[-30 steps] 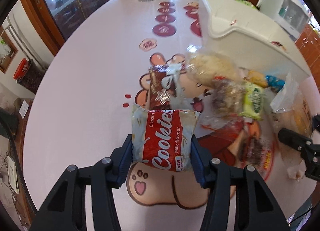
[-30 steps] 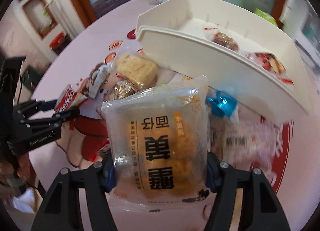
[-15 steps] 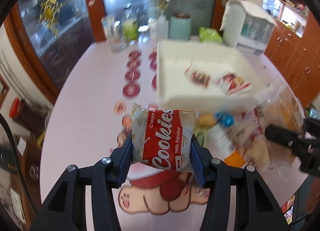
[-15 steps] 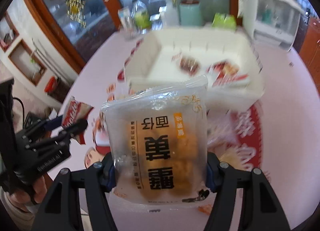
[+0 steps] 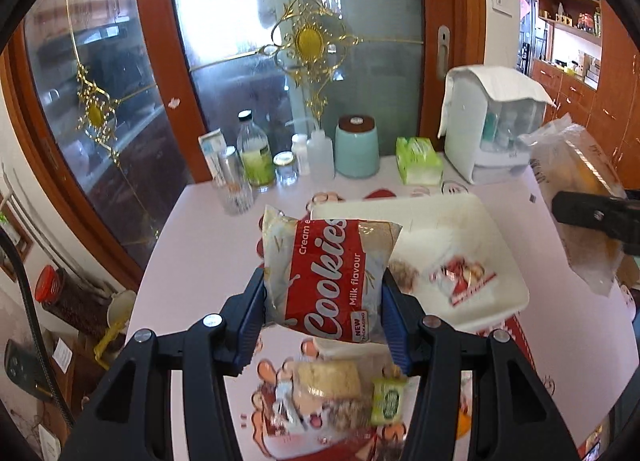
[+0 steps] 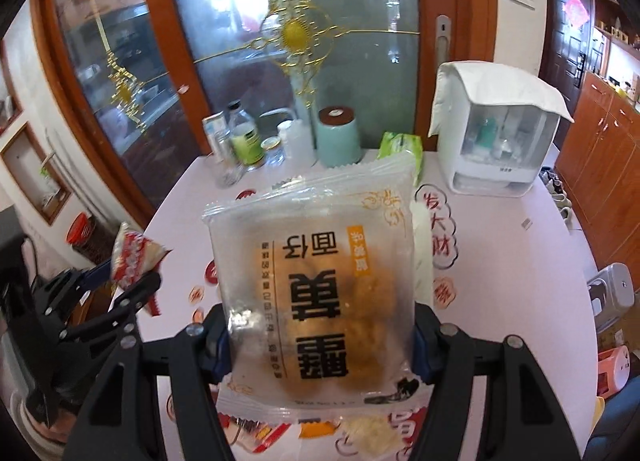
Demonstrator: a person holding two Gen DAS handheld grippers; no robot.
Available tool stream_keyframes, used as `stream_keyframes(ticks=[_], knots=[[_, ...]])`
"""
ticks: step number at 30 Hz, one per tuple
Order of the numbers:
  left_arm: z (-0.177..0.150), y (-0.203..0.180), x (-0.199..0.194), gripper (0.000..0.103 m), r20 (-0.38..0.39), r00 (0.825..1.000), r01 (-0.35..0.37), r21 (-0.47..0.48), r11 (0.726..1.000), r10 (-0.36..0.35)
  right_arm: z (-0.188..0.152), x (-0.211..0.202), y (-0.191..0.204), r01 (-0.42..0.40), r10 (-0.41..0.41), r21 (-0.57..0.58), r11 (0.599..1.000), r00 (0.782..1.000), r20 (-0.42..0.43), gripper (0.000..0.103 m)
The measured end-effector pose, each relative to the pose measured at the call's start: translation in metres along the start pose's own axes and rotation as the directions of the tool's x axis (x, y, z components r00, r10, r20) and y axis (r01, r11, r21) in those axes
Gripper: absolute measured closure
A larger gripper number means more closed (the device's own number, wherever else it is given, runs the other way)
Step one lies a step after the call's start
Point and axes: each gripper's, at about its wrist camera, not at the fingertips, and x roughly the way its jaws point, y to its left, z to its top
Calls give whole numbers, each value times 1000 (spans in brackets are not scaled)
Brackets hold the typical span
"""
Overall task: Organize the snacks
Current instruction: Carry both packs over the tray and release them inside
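Observation:
My left gripper (image 5: 323, 293) is shut on a red-and-white "Cookies" packet (image 5: 332, 273), held upright in the air above the table. Behind and below it lies the white tray (image 5: 504, 301), holding a red-and-white snack packet (image 5: 460, 277) and a brown one (image 5: 400, 277). My right gripper (image 6: 320, 337) is shut on a clear packet of golden pastry (image 6: 316, 261), also lifted, which hides most of the tray in that view. Each gripper shows in the other's view: the right gripper (image 5: 592, 217) at the far right, the left gripper (image 6: 132, 289) at the far left. Loose snacks (image 5: 328, 385) lie on the table under my left gripper.
Along the table's far edge stand bottles and jars (image 5: 256, 157), a teal canister (image 5: 357, 149), a green tissue pack (image 5: 418, 161) and a white covered dispenser (image 5: 496, 129). A glass door with gold ornament (image 5: 308, 41) is behind. A grey stool (image 6: 612, 297) stands right of the table.
Both grippers have risen and tilted up with their packets still held. The table and loose snacks have dropped lower in view, and the tray's inside and the glass door now show.

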Motion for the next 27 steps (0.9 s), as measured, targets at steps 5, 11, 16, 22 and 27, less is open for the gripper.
stream_keyframes(ticks=[5, 11, 16, 22, 27], knots=[[22, -13, 28, 52, 8, 1000, -14, 12, 1000, 14, 24, 34, -24, 13, -12, 59, 998, 999, -32, 36], [28, -26, 79, 52, -35, 999, -17, 6, 1000, 17, 20, 81, -42, 1, 11, 117, 993, 995, -96, 36], [22, -39, 118, 52, -72, 997, 0, 7, 1000, 1, 4, 121, -49, -17, 41, 143, 990, 986, -162, 36], [14, -52, 152, 52, -103, 995, 15, 15, 1000, -14, -13, 160, -56, -10, 46, 157, 987, 973, -226, 35], [7, -57, 174, 50, -129, 992, 13, 24, 1000, -10, -21, 183, -60, 11, 30, 156, 988, 966, -256, 33]])
